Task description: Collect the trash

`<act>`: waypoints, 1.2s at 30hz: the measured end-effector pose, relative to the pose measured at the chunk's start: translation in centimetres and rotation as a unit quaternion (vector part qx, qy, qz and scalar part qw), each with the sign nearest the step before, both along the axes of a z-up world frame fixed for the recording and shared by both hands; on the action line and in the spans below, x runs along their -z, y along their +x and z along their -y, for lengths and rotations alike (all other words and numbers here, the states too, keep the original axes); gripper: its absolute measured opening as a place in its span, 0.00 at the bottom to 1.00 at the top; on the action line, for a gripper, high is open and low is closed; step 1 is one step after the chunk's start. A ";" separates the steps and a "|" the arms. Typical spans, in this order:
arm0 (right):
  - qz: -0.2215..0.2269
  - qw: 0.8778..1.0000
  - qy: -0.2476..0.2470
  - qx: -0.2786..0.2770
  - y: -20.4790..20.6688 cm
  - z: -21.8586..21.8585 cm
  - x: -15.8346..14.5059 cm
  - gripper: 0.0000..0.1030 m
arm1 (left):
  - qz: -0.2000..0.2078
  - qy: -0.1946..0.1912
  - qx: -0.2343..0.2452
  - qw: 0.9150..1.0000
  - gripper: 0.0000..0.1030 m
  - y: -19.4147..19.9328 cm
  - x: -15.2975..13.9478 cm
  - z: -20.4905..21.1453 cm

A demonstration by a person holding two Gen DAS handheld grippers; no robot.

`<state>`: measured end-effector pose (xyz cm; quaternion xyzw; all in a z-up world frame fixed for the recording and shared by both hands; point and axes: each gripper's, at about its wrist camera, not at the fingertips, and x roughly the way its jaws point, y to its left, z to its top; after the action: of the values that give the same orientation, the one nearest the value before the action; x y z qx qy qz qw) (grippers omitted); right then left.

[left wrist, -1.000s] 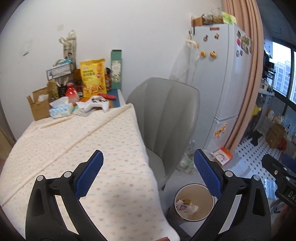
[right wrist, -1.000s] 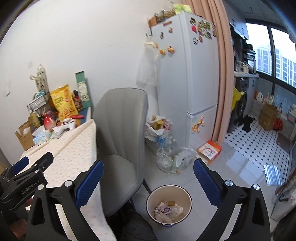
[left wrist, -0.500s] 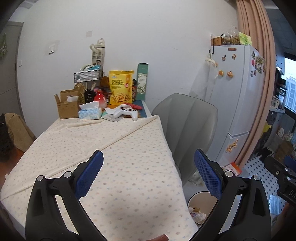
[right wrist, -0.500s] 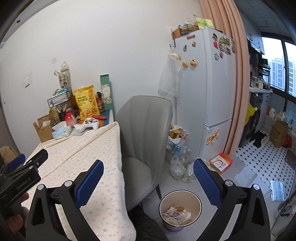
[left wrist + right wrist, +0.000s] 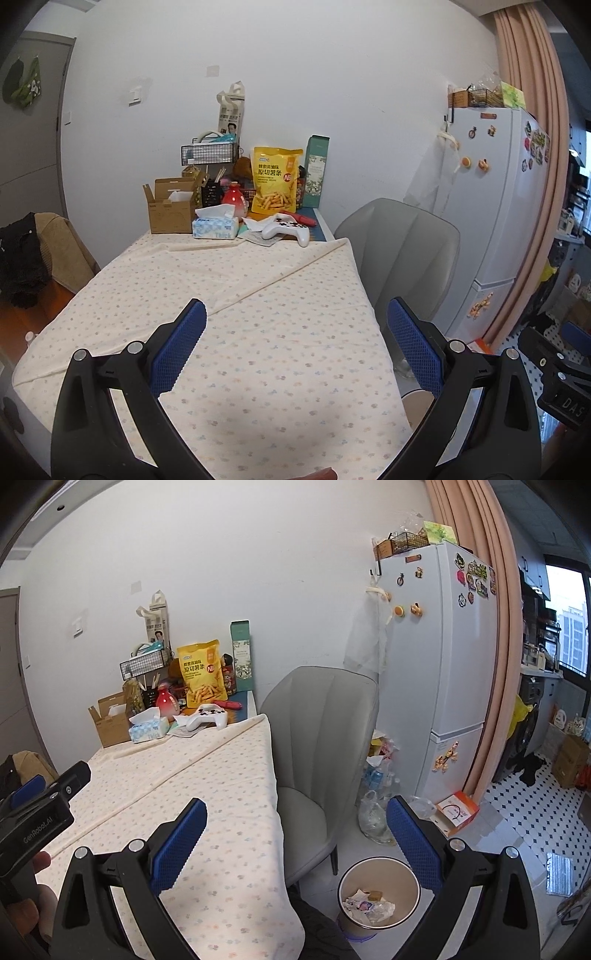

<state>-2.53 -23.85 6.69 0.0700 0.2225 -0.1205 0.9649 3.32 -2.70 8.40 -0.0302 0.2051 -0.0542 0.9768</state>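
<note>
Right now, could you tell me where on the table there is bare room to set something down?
The near cloth-covered stretch of the table is bare, from the fold line to the front edge, bordered by the grey chair. The far end is crowded: cardboard box, tissue box, game controller, yellow snack bag.

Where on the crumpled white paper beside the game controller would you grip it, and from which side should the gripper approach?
Probably pinch the crumpled white paper at its raised left end, coming from above on the tissue box side. The game controller lies against its right part, so that end is blocked.
</note>
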 end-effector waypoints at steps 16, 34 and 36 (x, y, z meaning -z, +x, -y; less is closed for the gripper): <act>-0.007 1.000 0.001 -0.013 0.8 -0.9 0.6 0.93 | -0.004 0.001 -0.012 1.000 0.94 0.1 0.7 -1.7; -0.011 1.000 0.000 -0.020 1.2 -1.5 1.0 0.93 | -0.010 0.003 -0.036 0.999 0.94 0.3 0.9 -2.6; -0.012 1.000 -0.001 -0.021 1.2 -1.5 1.0 0.93 | -0.011 0.002 -0.037 0.999 0.94 0.3 0.9 -2.7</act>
<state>-1.32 -22.36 5.66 0.0633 0.2352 -0.1015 0.9646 3.66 0.02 7.51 -0.0364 0.2147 -0.0178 0.9758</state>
